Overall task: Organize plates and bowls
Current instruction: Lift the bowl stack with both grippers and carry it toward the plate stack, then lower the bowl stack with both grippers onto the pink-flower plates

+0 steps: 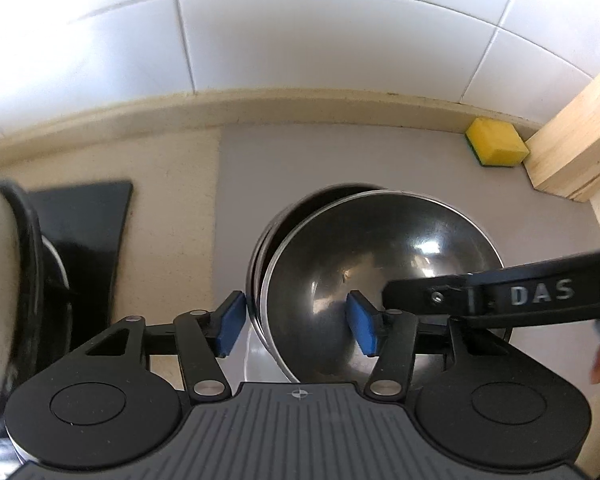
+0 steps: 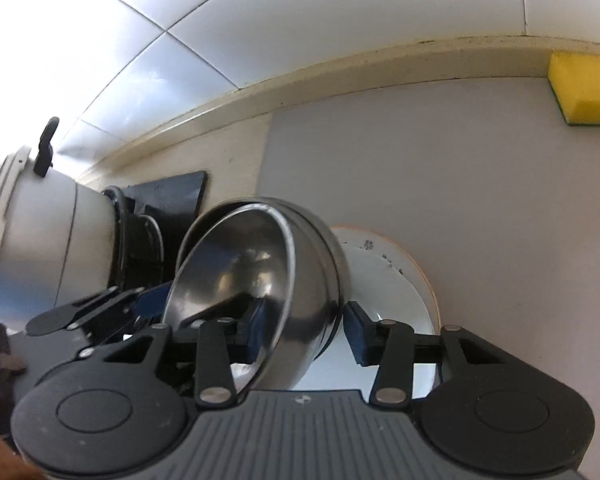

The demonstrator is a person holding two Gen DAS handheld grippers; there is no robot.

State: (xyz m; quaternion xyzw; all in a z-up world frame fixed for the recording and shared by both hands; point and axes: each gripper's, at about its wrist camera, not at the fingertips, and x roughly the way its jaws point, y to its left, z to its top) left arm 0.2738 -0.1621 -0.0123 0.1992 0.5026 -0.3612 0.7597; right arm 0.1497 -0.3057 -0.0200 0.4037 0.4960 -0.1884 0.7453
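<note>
Two nested steel bowls (image 1: 380,256) sit tilted on a white plate (image 2: 392,276) on the grey mat. My left gripper (image 1: 296,322) is open, its blue pads (image 1: 230,324) straddling the bowls' left rim without touching. My right gripper (image 2: 306,330) is open too, its blue pads (image 2: 358,334) on either side of the bowls' right wall; the bowls show in the right wrist view (image 2: 260,280). The right gripper's black finger (image 1: 500,292) reaches in from the right in the left wrist view. The plate is mostly hidden under the bowls.
A grey and black appliance (image 2: 56,240) lies at the left on a black base (image 1: 88,216). A yellow sponge (image 1: 496,142) and a wooden block (image 1: 576,140) sit at the back right by the tiled wall. The grey mat (image 2: 460,168) lies on a beige counter.
</note>
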